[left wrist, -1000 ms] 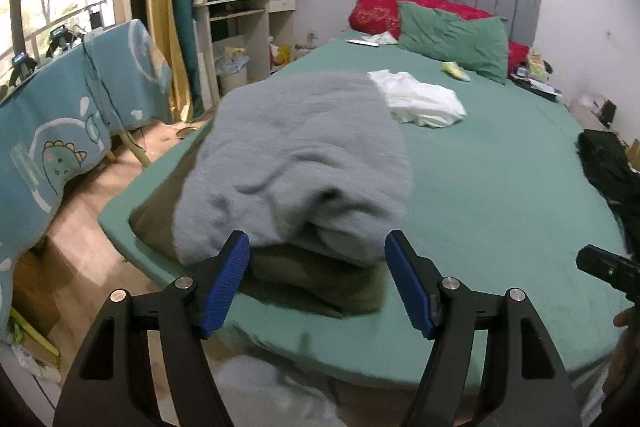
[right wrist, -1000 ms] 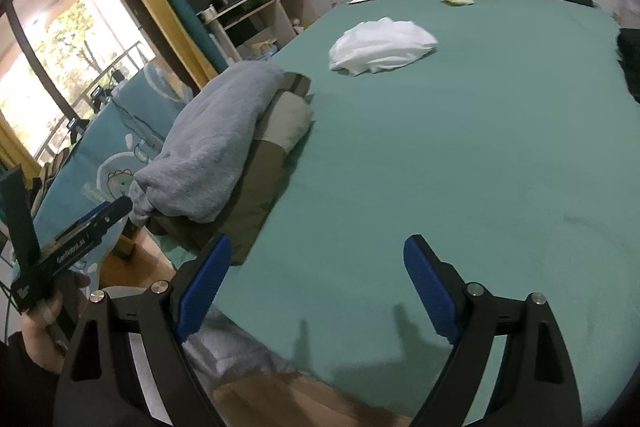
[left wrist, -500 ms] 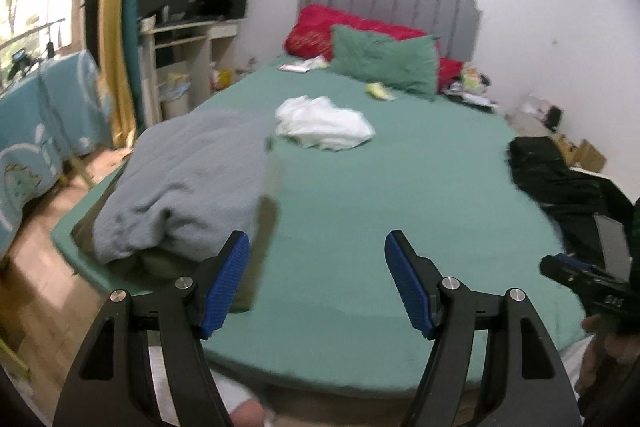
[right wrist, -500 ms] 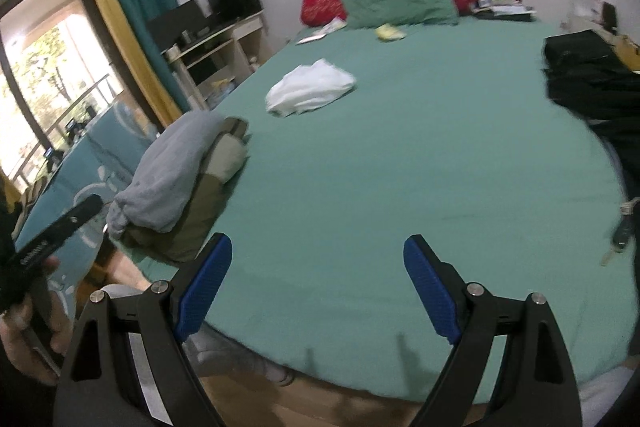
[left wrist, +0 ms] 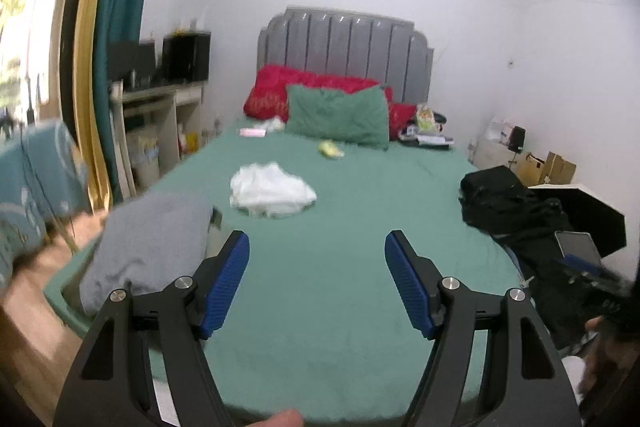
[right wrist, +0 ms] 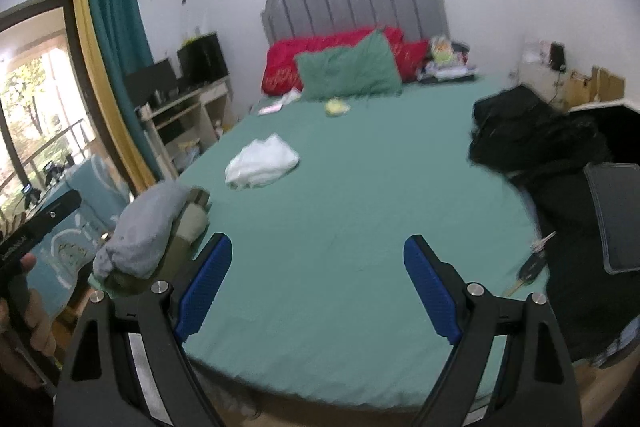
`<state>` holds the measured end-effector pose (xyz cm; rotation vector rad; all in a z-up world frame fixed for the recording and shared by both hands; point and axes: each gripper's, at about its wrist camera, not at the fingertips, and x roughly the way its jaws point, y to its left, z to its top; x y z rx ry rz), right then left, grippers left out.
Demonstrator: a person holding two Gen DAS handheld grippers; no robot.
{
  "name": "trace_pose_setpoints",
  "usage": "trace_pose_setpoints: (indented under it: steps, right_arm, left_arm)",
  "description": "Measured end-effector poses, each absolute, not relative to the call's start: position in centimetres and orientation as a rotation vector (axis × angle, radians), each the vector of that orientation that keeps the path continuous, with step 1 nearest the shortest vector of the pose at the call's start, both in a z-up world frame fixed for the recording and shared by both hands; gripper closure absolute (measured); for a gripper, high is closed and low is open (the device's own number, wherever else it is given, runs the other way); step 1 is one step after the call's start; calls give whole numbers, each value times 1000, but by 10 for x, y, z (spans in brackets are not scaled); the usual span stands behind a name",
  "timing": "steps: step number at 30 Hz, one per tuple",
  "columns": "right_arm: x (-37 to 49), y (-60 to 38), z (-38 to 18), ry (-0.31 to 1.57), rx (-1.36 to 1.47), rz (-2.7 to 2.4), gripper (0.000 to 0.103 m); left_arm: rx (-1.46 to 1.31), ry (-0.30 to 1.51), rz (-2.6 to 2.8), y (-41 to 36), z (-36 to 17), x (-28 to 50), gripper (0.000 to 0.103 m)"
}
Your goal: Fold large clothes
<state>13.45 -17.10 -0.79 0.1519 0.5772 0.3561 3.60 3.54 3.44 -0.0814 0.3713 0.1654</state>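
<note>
A folded grey garment (left wrist: 148, 243) (right wrist: 146, 227) lies on an olive one at the near left corner of the green bed (left wrist: 352, 227) (right wrist: 360, 195). A crumpled white garment (left wrist: 272, 189) (right wrist: 262, 163) sits mid-bed. A heap of black clothes (left wrist: 504, 199) (right wrist: 528, 131) covers the bed's right edge. My left gripper (left wrist: 317, 241) hangs open above the bed's near end, nothing between its blue pads. My right gripper (right wrist: 318, 245) is open too and holds nothing. Both are well short of any garment.
A green pillow (left wrist: 340, 115) and red pillows (left wrist: 272, 95) lean on the grey headboard. A desk with dark boxes (left wrist: 160, 83) stands left, beside teal and yellow curtains. A small yellow item (left wrist: 330, 149) lies near the pillows. Keys (right wrist: 532, 263) rest at the right edge.
Both grippers pulled back from the grey pile, rose and tilted up, so the whole bed and headboard now show. The jaws stayed open. No garment moved.
</note>
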Motion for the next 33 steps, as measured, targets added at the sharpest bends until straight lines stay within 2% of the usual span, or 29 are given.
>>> trace_pose_setpoints:
  steps: [2, 8, 12, 18, 33]
  right_arm:
    - [126, -179, 6, 528, 161, 334, 16]
    - [103, -181, 40, 407, 108, 311, 15]
    - [99, -172, 48, 363, 75, 342, 7]
    - [111, -156, 33, 349, 35, 348, 3]
    - [152, -134, -24, 492, 18, 368, 3]
  left_arm:
    - [-28, 327, 188, 22, 42, 31, 25]
    - [-36, 279, 167, 13, 52, 24, 24]
    - [-22, 231, 186, 15, 55, 25, 24]
    - [-47, 251, 154, 25, 42, 41, 23]
    - [-135, 340, 148, 62, 0, 64, 19]
